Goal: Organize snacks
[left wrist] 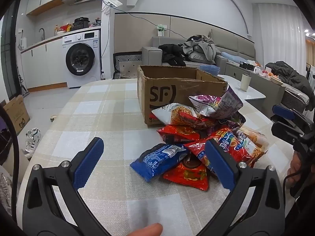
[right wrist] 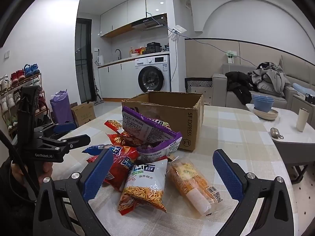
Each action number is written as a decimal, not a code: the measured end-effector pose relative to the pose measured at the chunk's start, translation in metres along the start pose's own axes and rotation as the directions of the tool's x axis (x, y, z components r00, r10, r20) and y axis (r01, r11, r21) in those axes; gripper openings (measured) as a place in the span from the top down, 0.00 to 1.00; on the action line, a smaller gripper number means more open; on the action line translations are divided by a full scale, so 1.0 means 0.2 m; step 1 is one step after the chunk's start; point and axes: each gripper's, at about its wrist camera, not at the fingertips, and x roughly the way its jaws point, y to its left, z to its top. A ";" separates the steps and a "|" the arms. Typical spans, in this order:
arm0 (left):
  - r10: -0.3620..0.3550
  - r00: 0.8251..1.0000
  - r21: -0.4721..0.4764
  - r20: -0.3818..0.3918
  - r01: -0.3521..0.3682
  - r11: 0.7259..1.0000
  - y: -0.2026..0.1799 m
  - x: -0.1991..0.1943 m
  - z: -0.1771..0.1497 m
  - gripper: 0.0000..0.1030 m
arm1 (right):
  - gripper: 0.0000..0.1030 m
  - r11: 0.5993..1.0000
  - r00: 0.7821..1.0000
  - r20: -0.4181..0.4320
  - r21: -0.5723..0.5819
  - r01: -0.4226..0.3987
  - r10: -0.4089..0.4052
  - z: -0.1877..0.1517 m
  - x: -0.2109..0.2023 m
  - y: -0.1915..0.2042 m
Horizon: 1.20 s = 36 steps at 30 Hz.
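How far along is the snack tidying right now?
Barely started. Nothing looks done: the snack packets, among them the blue foil packet, the purple-edged bag and the clear orange-filled pack, lie heaped on the checked tablecloth beside the open brown cardboard box. Nothing is in hand: the left gripper and right gripper both hover with jaws open. Every visible packet remains.

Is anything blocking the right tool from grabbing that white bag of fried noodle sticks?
Nothing visible. The right tool is open, and the white noodle-stick bag lies on top at the pile's near edge, between its fingers, beside the clear orange snack packet.
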 end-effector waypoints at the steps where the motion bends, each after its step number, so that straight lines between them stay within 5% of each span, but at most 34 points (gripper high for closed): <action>1: -0.002 1.000 -0.004 0.005 0.002 1.000 0.00 0.00 0.00 0.01 | 0.00 1.000 1.000 0.006 -0.003 0.000 0.000 0.00 0.00 0.00; 36: -0.012 1.000 -0.013 0.008 0.012 1.000 -0.01 -0.01 -0.01 0.01 | 0.00 1.000 1.000 0.000 -0.004 0.000 0.000 -0.01 0.00 0.00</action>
